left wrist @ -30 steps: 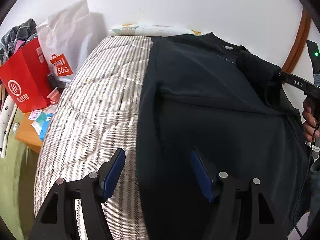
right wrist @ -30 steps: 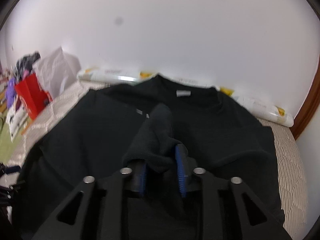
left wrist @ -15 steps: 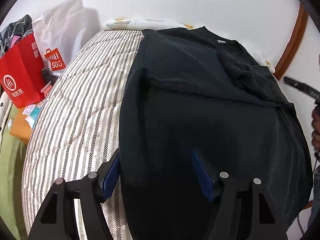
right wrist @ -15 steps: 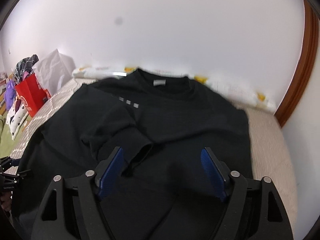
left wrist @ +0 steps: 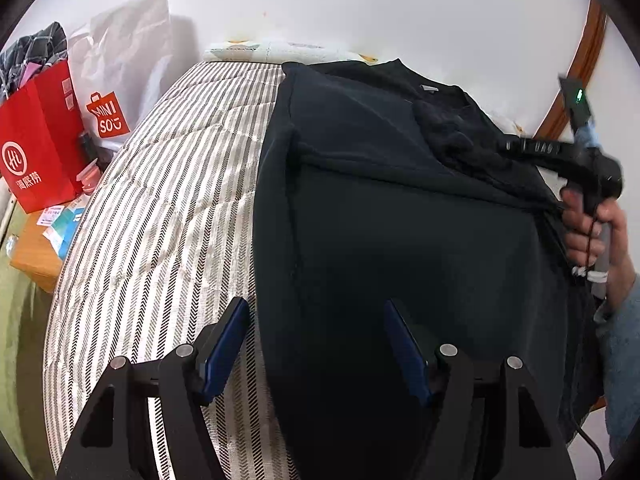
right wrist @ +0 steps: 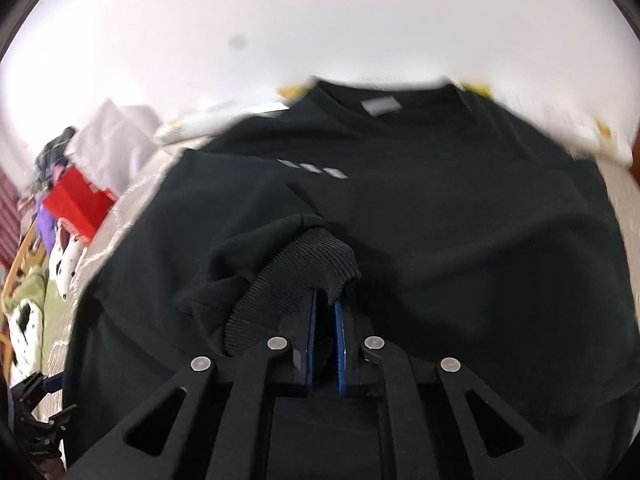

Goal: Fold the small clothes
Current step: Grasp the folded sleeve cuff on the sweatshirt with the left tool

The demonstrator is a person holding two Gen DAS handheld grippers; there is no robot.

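Since half a second ago your right gripper has clamped the ribbed cuff. Left gripper gapes, straddling the sweatshirt edge on the bed. Soft, limp, light knit; grip cuffs and hems.

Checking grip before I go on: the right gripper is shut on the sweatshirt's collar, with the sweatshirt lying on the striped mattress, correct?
Not the collar: the right gripper is shut on the ribbed sleeve cuff, as the right wrist view shows. The black sweatshirt does lie on the striped mattress.

- A bed under a striped quilt carries everything.
- A black sweatshirt lies spread on it, ahead of the left hand-held gripper.
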